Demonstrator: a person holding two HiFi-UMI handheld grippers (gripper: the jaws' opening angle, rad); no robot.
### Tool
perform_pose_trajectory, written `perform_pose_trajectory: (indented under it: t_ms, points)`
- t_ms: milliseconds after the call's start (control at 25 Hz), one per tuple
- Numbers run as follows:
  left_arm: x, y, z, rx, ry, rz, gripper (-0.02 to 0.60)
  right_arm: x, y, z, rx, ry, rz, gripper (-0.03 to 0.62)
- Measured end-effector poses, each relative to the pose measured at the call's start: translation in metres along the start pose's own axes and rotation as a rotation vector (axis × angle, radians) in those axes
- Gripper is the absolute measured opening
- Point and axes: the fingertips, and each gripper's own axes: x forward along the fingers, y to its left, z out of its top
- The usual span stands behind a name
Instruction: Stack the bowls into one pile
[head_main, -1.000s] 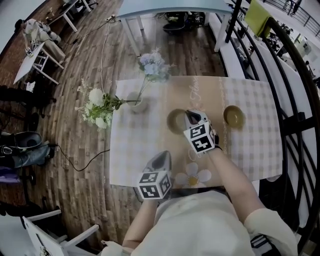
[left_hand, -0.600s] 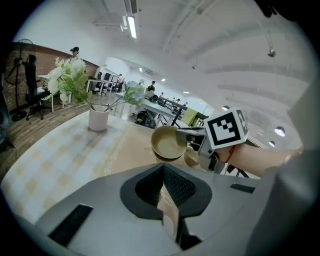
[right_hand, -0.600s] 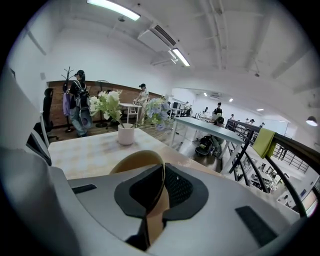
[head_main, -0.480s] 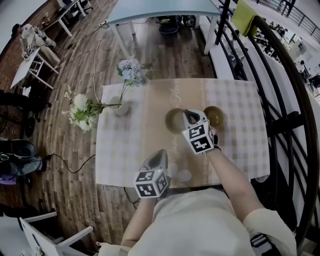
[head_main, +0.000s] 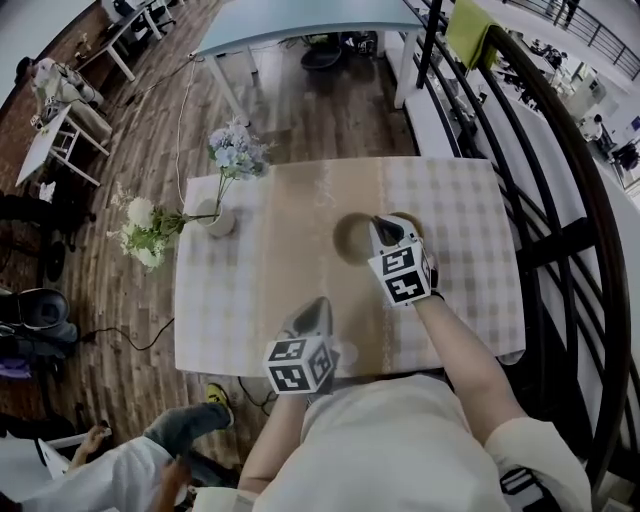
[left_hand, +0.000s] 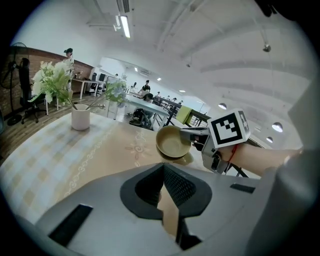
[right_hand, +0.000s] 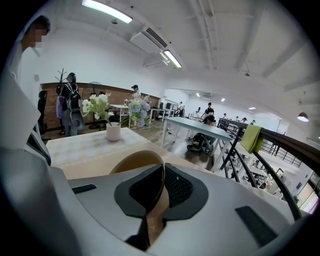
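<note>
- your right gripper (head_main: 383, 233) is clamped on the rim of a tan bowl (left_hand: 172, 142). its own view shows one jaw inside the wall and one outside, with the thin edge pinched between the pads. that edge grip leaves the underside free, so the bowl can drop into another.
- the tan bowl hangs clear of the table, tipped so its mouth faces your left side. it sits just above and partly over the second bowl (left_hand: 190, 159), which rests on the beige runner (head_main: 300, 250) of the checked tablecloth. in the head view the second bowl is almost wholly hidden under the gripper.
- judging from that, you are at the placing step. level the held bowl and centre it before you lower it, or its foot may catch the lower rim and push that bowl aside.
- your left gripper (head_main: 320, 304) hovers toward the near edge of the table, well apart from both bowls, with its jaws drawn together on nothing. it looks parked out of the way, since one gripper seems enough for this move.
- the white vase (head_main: 215, 221) of flowers stands near the far left corner, well clear of the bowls.
</note>
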Motion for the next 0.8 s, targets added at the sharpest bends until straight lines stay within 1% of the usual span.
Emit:
perform_pose_trajectory:
  t_ms: [240,520,800]
  points:
    - [-0.006,-0.022,-0.004,0.004,0.007,-0.003,0.005,-0.021,-0.017,0.000,0.017,-0.009,-0.017,0.012]
    - [0.023,-0.048,-0.012,0.004,0.018,0.013,0.005,-0.015,-0.055,-0.020,0.048,-0.013,-0.010,0.012]
    - [0.027,-0.069,-0.021,-0.002,0.036,0.030,0.005,-0.017,-0.071,-0.035,0.083,0.000,0.006,0.012]
